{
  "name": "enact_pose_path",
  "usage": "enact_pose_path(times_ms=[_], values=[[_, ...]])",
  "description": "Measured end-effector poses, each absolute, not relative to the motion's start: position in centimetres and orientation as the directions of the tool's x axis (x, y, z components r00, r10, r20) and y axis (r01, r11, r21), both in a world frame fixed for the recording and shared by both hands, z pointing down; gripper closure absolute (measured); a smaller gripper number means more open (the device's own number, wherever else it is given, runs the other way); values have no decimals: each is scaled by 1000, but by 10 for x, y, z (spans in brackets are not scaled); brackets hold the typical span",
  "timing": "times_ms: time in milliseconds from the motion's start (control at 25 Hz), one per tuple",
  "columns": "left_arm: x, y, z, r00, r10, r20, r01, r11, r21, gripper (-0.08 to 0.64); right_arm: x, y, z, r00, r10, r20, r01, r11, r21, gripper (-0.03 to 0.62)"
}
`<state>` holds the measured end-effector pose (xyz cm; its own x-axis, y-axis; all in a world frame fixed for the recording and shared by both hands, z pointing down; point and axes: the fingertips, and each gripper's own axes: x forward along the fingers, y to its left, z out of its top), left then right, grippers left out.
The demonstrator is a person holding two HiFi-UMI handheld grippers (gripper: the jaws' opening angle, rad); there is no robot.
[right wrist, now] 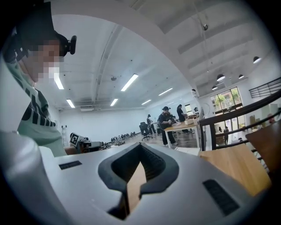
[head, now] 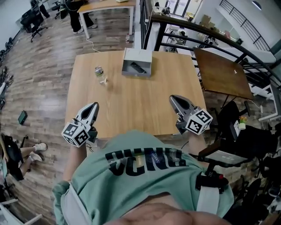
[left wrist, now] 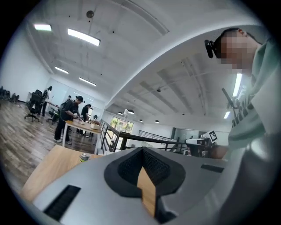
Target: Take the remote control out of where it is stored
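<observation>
A black remote control (head: 138,67) lies inside an open grey box (head: 127,70) at the far edge of the wooden table (head: 131,105). Both grippers hover over the table's near edge, far from the box. My left gripper (head: 94,106) is at the near left with its jaws together and nothing in them; in its own view (left wrist: 142,149) the tips meet. My right gripper (head: 172,97) is at the near right, also shut and empty, and looks the same in its own view (right wrist: 140,145).
A small can (head: 98,70) and a small pale object (head: 103,81) stand on the table left of the box. A darker side table (head: 224,72) and a black railing (head: 197,26) lie to the right. People work at a desk (head: 107,5) further back.
</observation>
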<state>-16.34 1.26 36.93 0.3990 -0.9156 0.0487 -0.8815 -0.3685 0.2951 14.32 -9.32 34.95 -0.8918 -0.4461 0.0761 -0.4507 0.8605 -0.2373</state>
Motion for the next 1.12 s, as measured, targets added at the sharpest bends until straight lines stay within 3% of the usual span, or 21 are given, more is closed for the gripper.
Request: enact_pose_path(times_ms=[160, 360, 600, 840, 1120], values=[[-136, -18, 374, 248, -967, 49, -918, -219, 330, 575, 159, -175, 358, -933, -353, 63, -358, 902, -241, 597], [-106, -71, 364, 211, -968, 138, -931, -156, 330, 575, 163, -244, 372, -956, -290, 32, -287, 911, -296, 597], [-112, -88, 382, 216, -948, 233, -941, -138, 308, 575, 154, -275, 412, -948, -310, 72, -314, 876, -367, 597], [-154, -108, 418, 337, -913, 232, -907, -248, 340, 575, 111, -266, 427, -914, -383, 134, -405, 844, -352, 597], [-194, -130, 437, 456, -873, 172, -849, -370, 377, 575, 45, -232, 431, -898, -369, 238, -431, 845, -316, 597]])
